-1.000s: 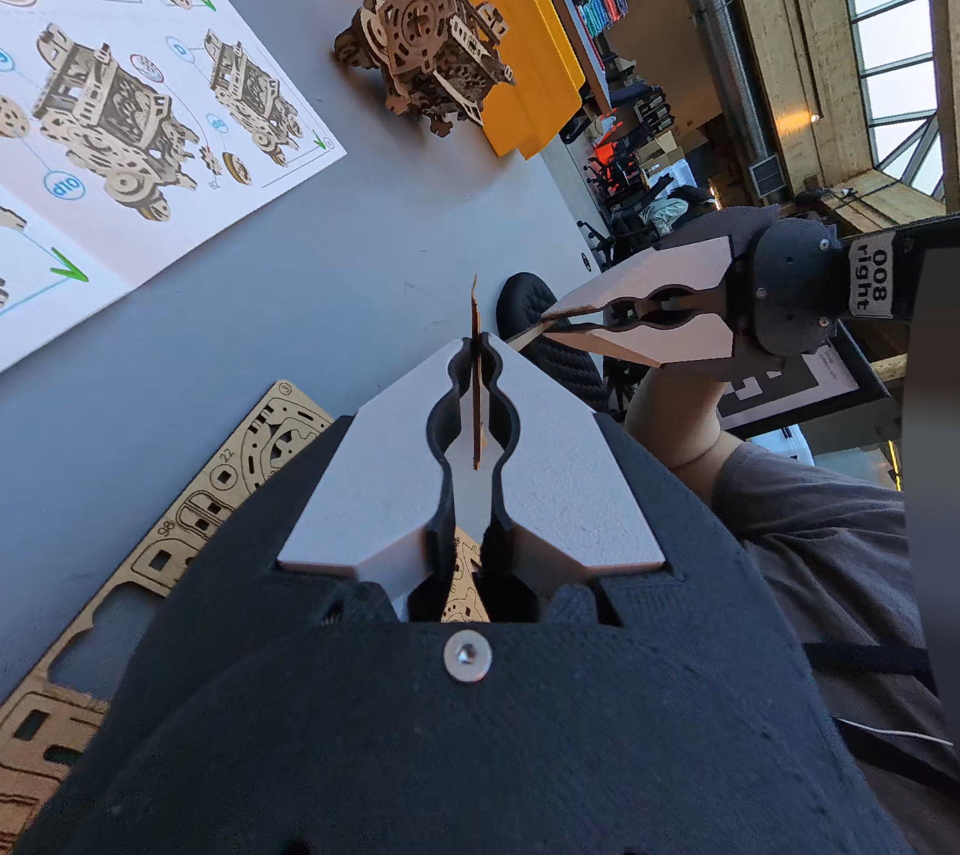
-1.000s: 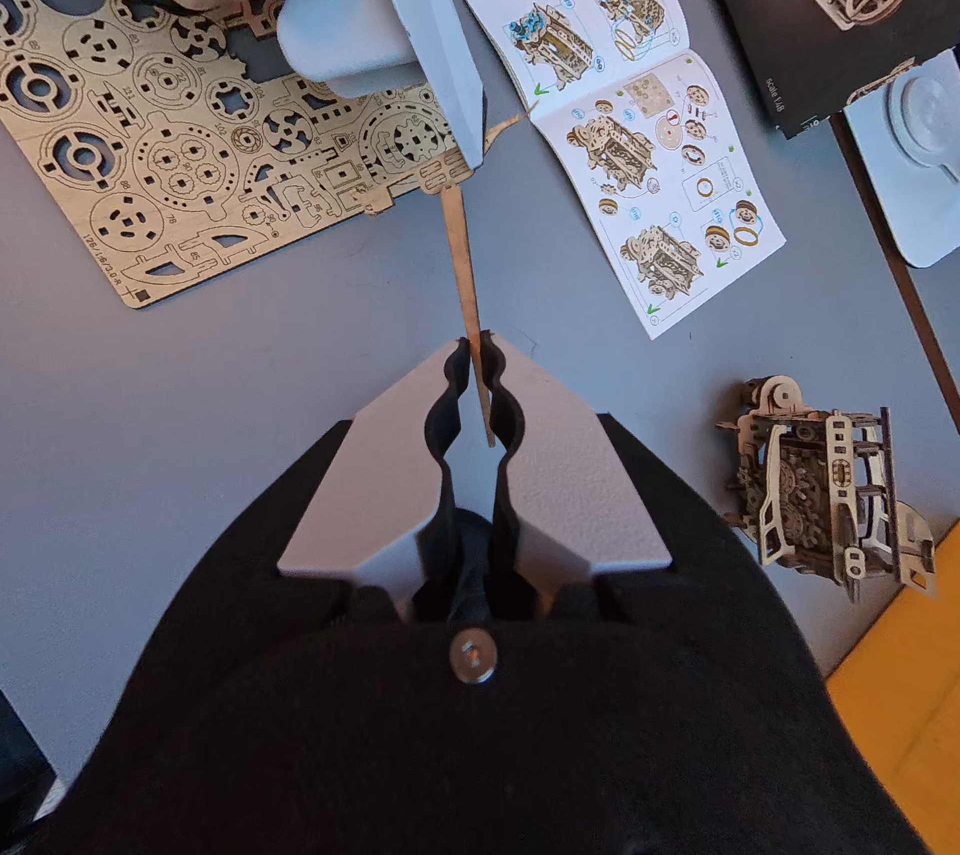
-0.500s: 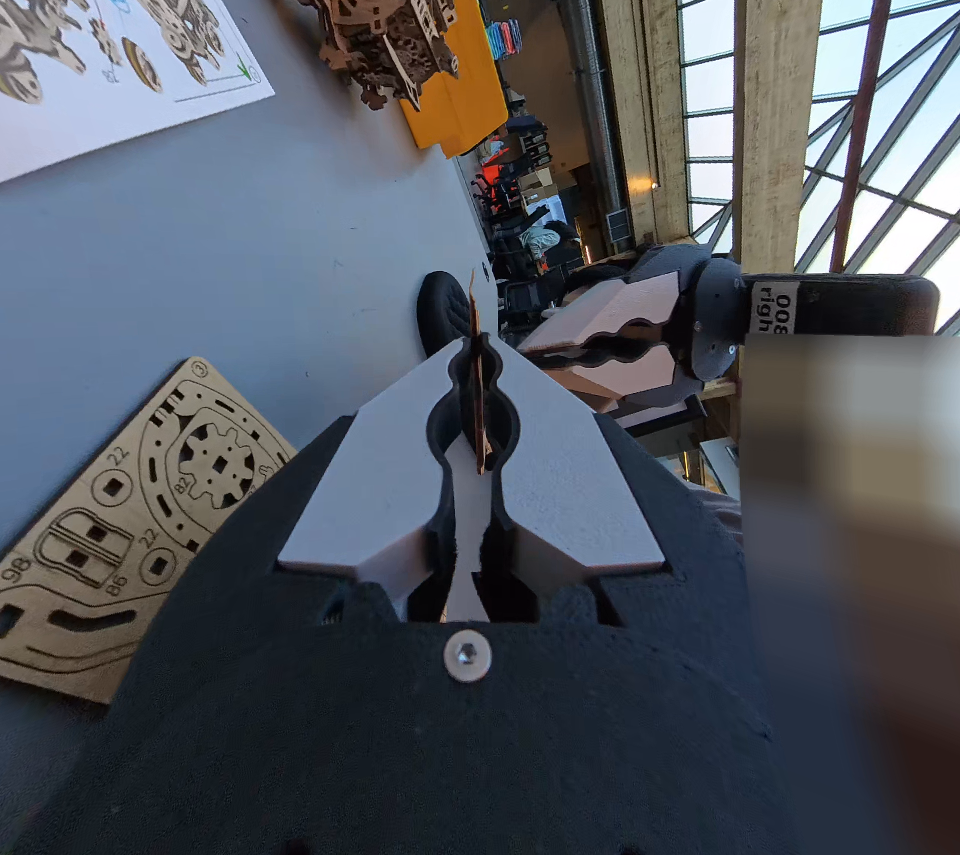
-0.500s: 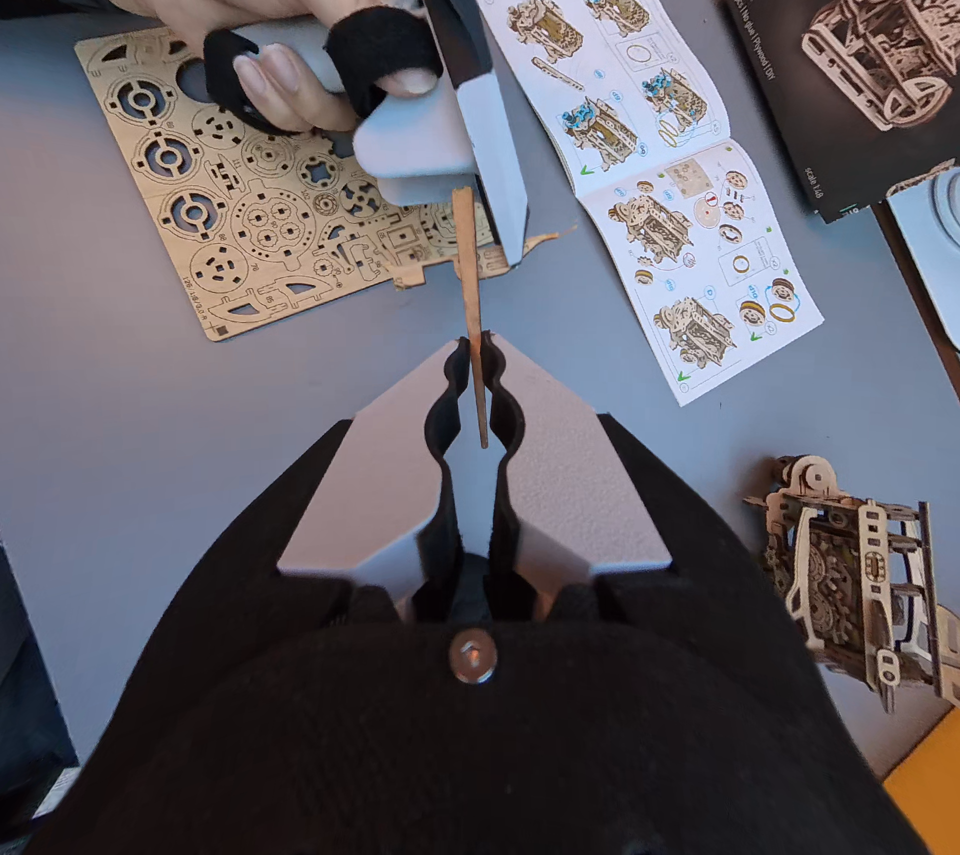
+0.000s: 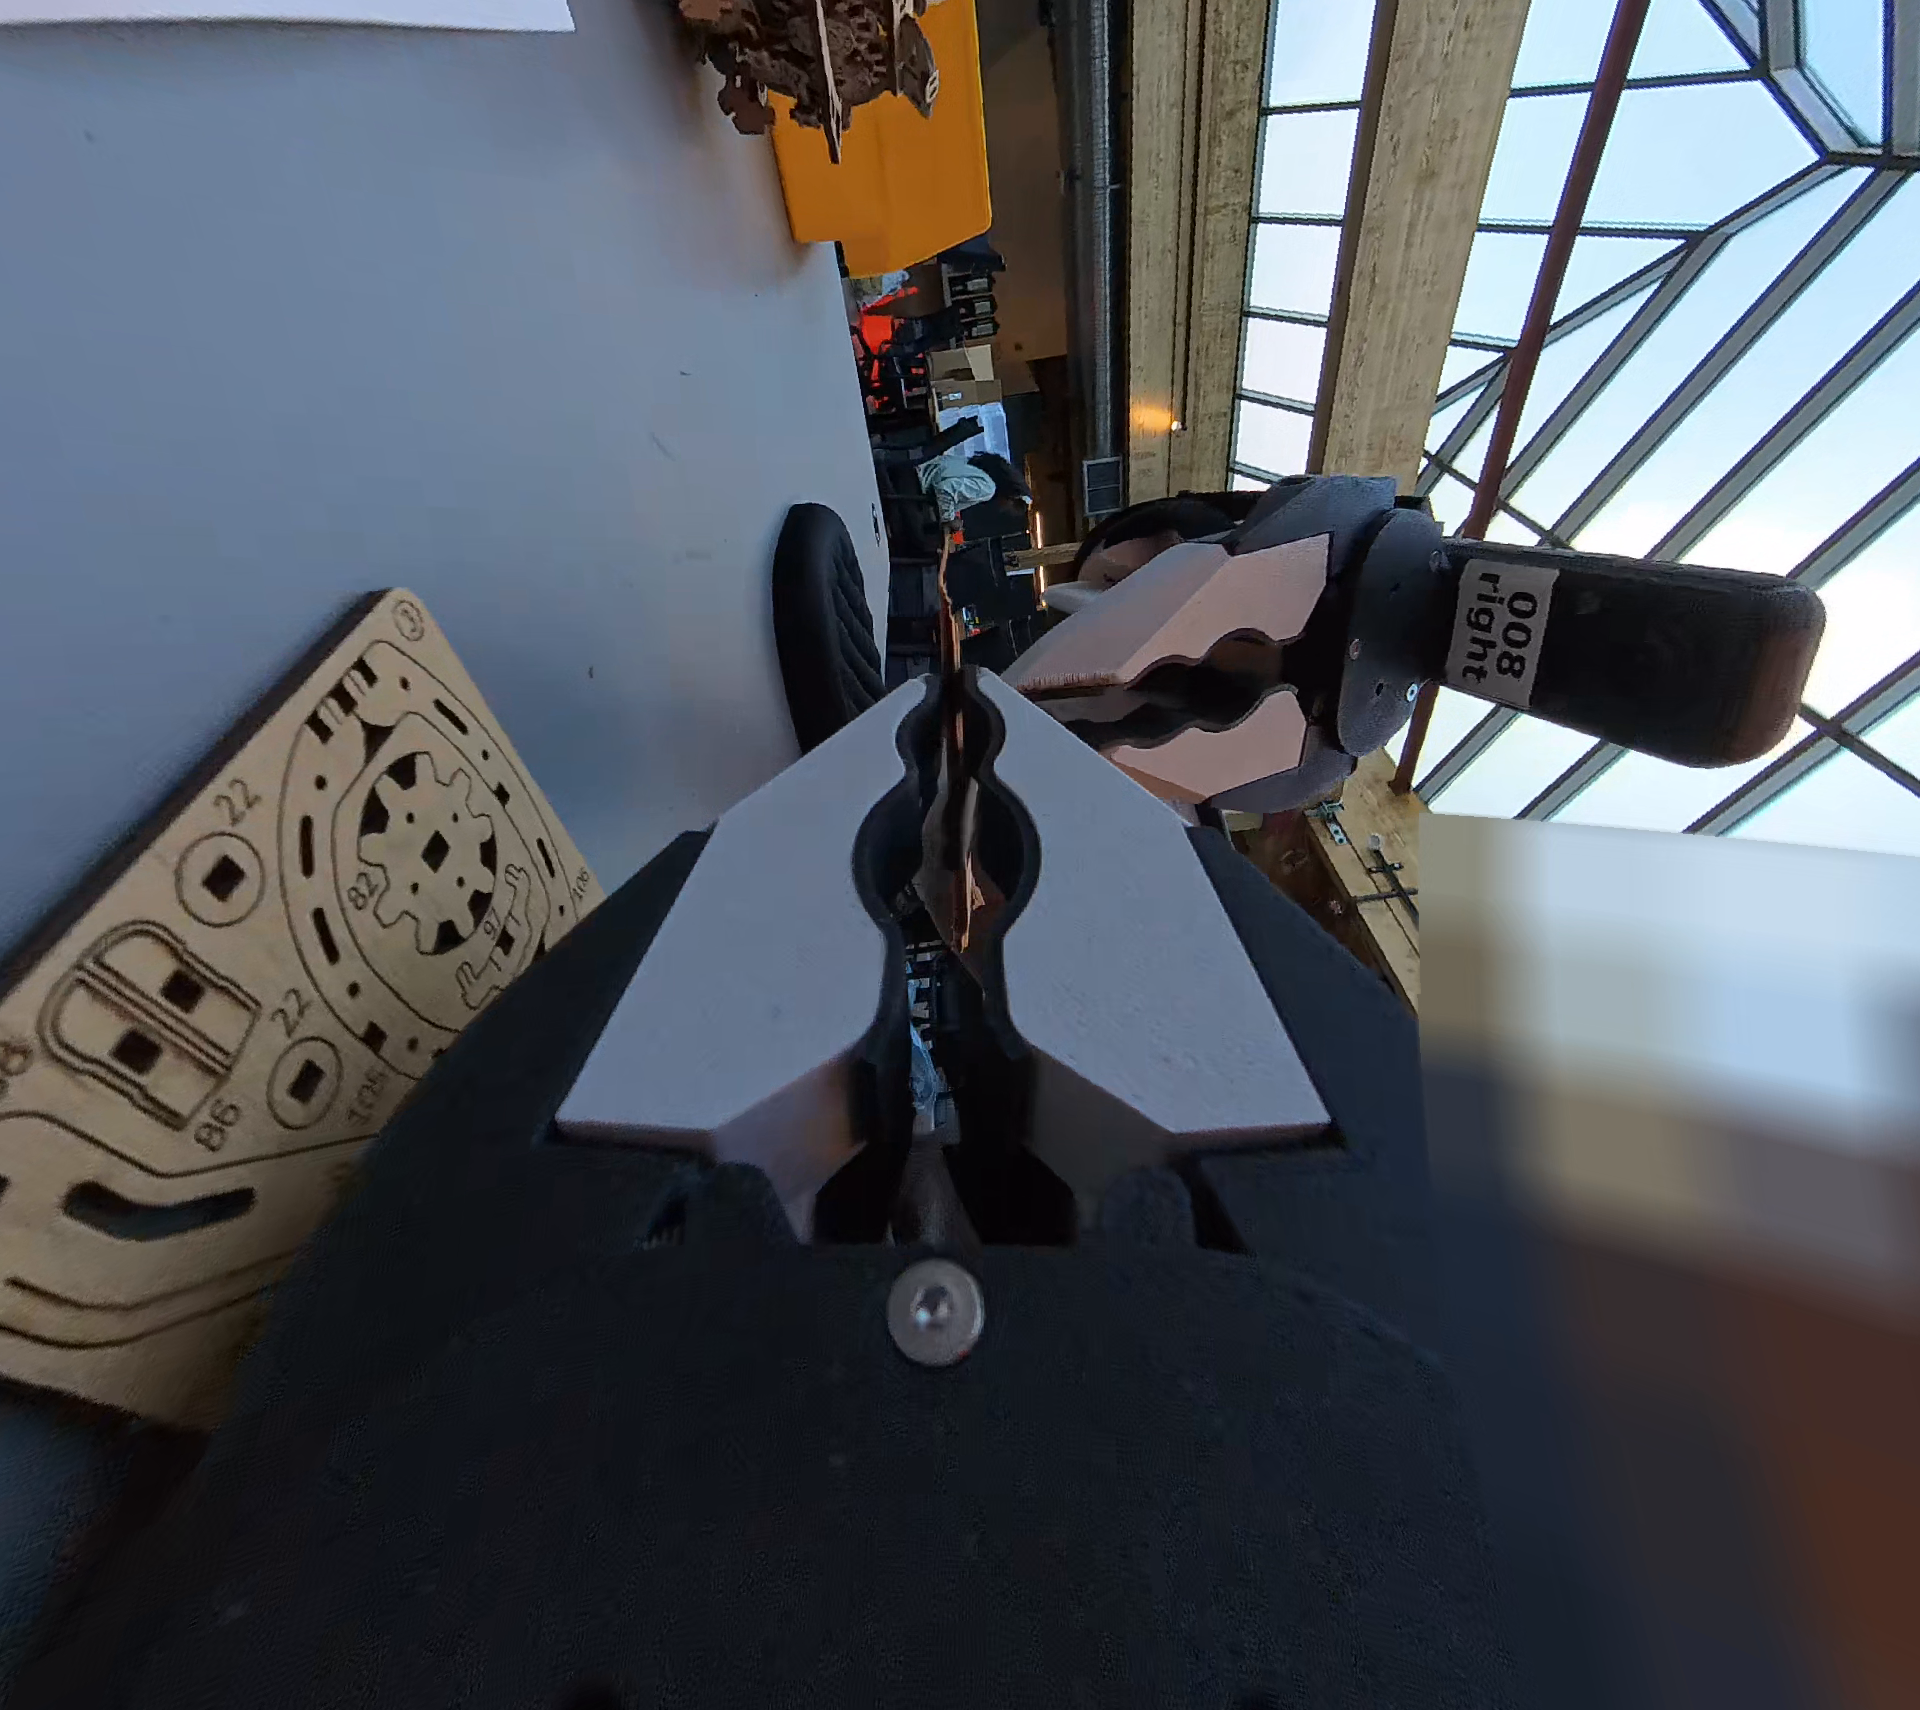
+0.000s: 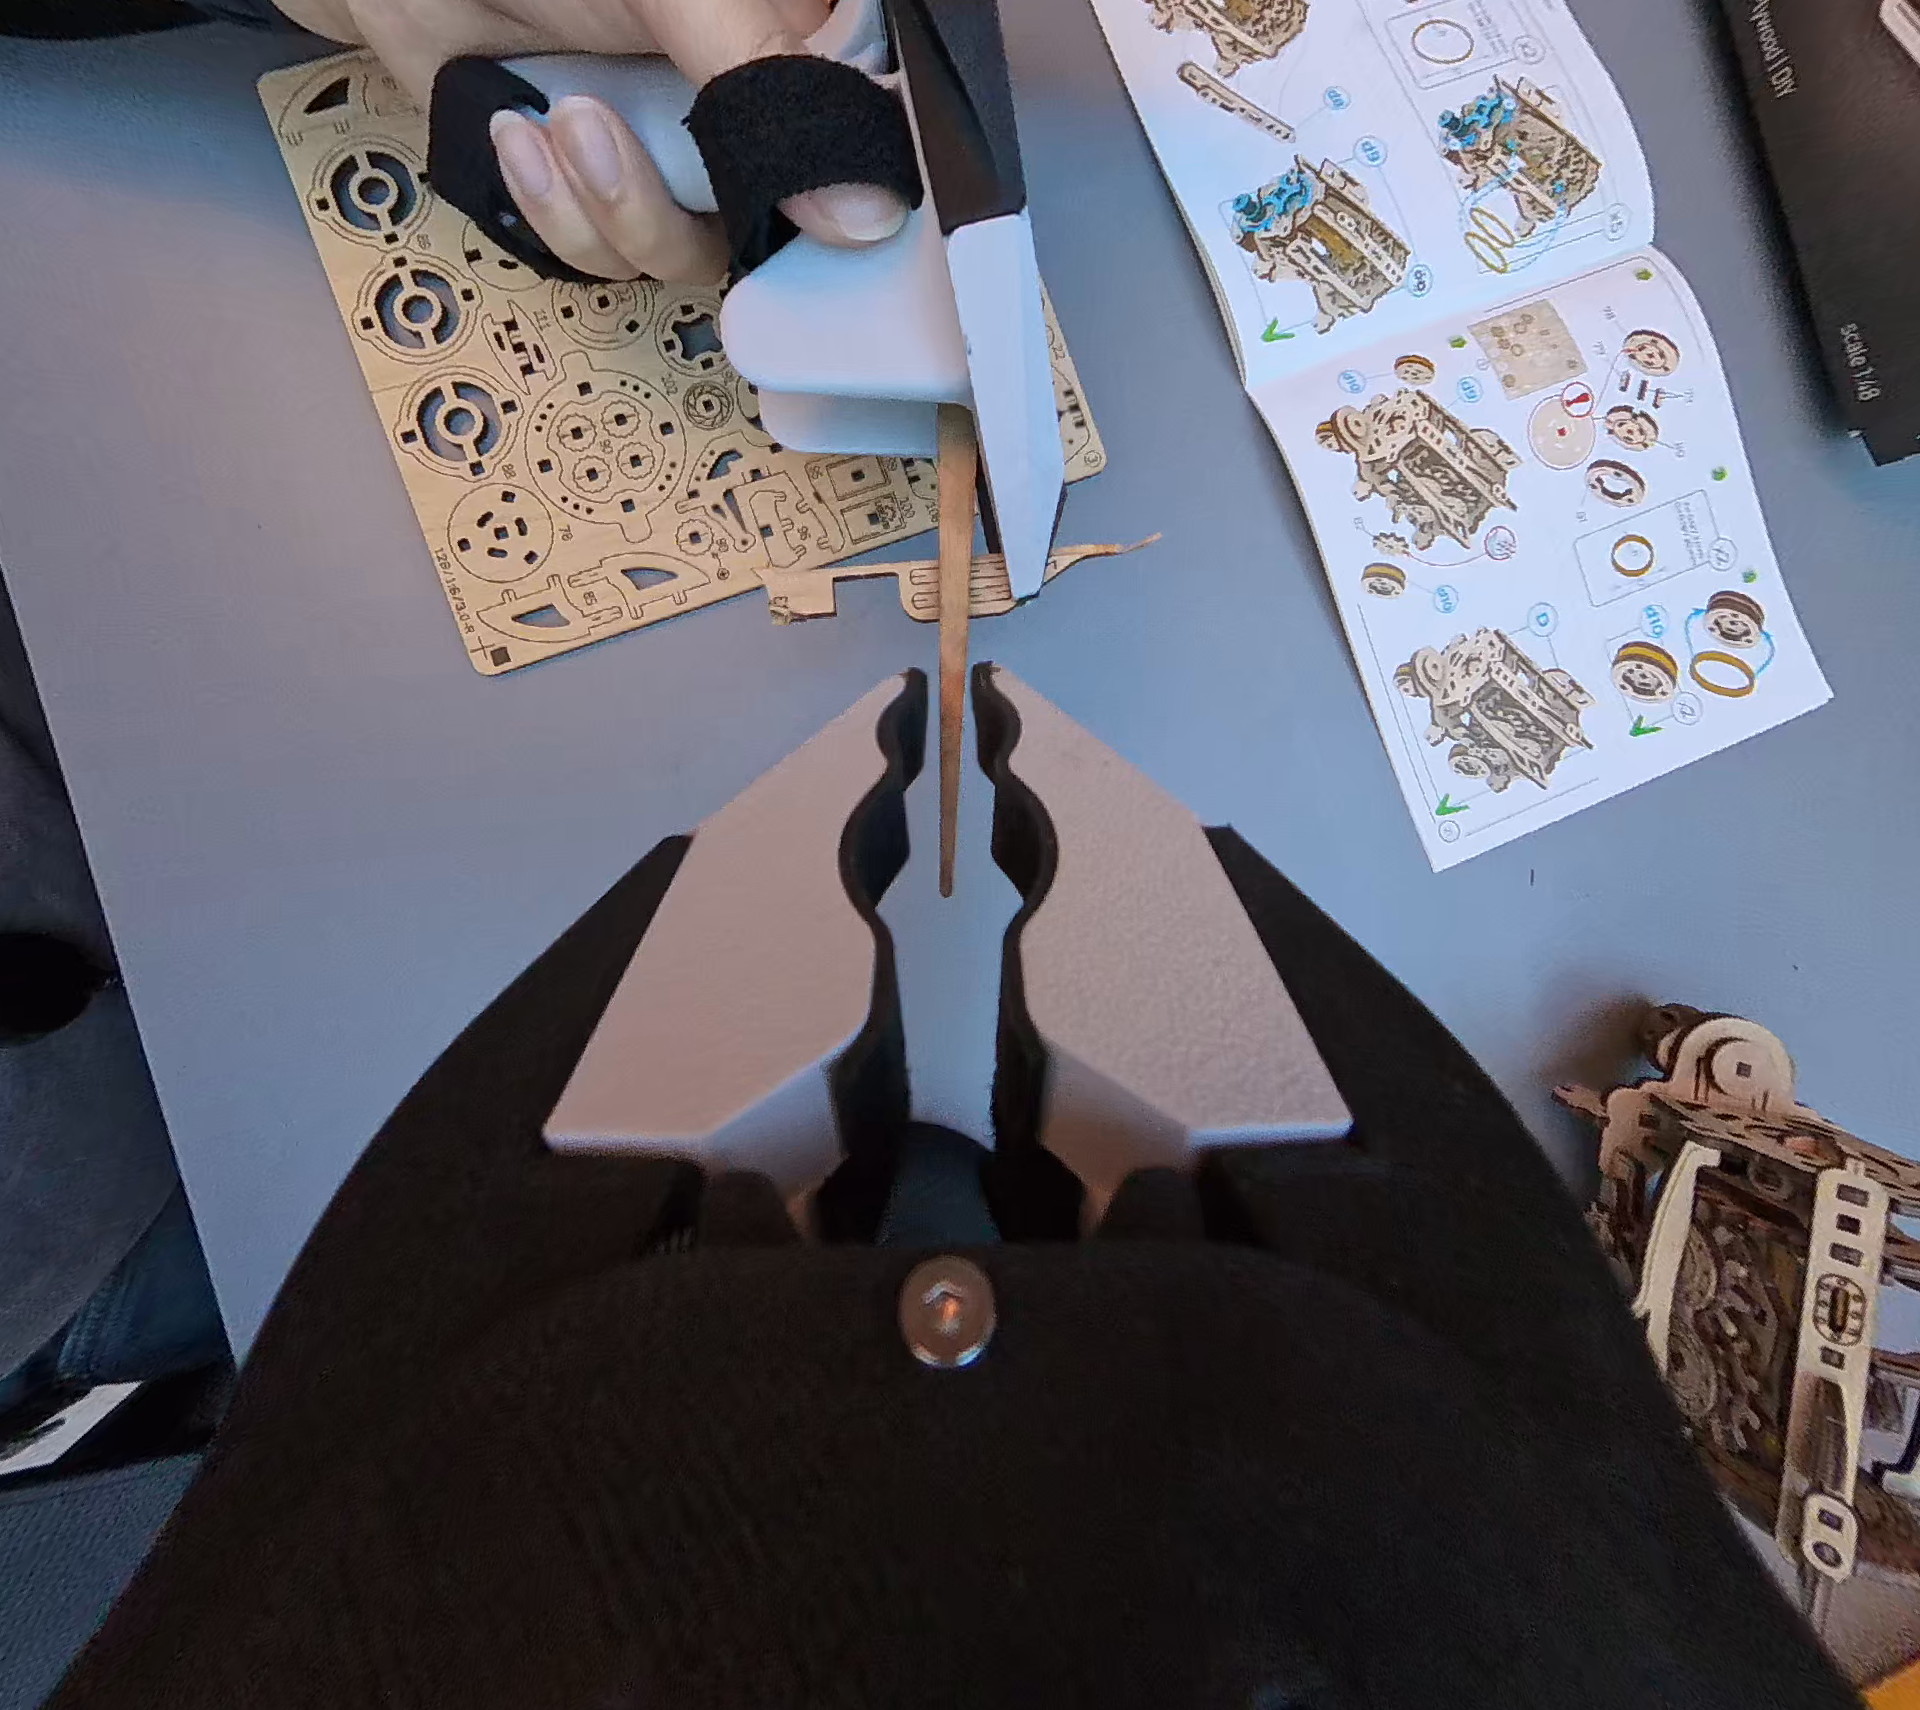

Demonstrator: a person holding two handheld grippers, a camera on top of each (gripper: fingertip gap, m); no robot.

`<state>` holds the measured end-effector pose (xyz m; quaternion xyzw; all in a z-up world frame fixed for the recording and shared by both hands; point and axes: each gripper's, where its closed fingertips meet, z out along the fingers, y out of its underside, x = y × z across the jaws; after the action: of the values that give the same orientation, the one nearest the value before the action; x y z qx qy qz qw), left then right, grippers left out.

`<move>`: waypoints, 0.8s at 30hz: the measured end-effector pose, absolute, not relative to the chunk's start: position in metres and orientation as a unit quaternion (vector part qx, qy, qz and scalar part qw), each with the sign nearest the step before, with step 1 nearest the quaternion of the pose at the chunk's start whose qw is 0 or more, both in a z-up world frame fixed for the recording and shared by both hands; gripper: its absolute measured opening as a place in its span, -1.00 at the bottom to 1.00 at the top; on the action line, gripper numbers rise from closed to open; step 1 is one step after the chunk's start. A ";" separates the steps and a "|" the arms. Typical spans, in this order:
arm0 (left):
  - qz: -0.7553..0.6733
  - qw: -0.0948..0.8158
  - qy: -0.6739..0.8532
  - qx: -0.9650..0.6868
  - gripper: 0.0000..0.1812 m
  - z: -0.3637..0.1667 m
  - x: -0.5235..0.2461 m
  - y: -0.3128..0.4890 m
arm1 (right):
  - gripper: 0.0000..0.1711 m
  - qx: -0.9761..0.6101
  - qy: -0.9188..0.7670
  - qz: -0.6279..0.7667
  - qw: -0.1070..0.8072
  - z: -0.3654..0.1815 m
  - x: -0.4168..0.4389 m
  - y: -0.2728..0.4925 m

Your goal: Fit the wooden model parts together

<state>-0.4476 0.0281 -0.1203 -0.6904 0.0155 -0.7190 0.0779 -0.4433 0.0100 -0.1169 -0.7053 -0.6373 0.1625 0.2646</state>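
Flat wooden strip [image 6: 952,621], apparently pinched in left gripper [image 5: 951,694], lies between right gripper's [image 6: 948,678] parted jaws.

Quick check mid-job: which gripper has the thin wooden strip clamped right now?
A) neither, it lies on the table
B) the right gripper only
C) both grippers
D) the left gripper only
D: the left gripper is shut on the wooden strip, while the right gripper has its jaws parted with daylight on both sides of the strip.

Left hand-held gripper [image 5: 951,694] seemingly clamped; right hand-held gripper [image 6: 948,675] slightly parted.
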 end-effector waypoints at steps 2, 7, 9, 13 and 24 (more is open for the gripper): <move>-0.719 0.082 0.014 -0.690 -1.00 -0.119 -0.449 0.029 | -0.83 -0.704 -0.631 0.174 0.275 -0.114 -0.444 0.011; -0.726 0.084 0.005 -0.683 -1.00 -0.115 -0.452 0.032 | -0.59 -0.692 -0.582 0.225 0.363 -0.088 -0.442 0.016; -0.730 0.088 -0.002 -0.677 -1.00 -0.112 -0.454 0.034 | -0.50 -0.647 -0.524 0.315 0.456 -0.056 -0.442 0.005; -0.741 0.101 -0.003 -0.664 -1.00 -0.099 -0.460 0.036 | -0.11 -0.588 -0.400 0.433 0.554 -0.044 -0.420 0.001; -0.786 0.105 0.013 -0.609 -1.00 -0.061 -0.463 0.024 | -0.33 -0.556 -0.420 0.525 0.488 -0.067 -0.469 0.007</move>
<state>-0.4633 0.0243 -0.0607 -0.6086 0.0126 -0.7863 0.1053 -0.4688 0.0073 -0.0669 -0.5565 -0.4200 0.5250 0.4882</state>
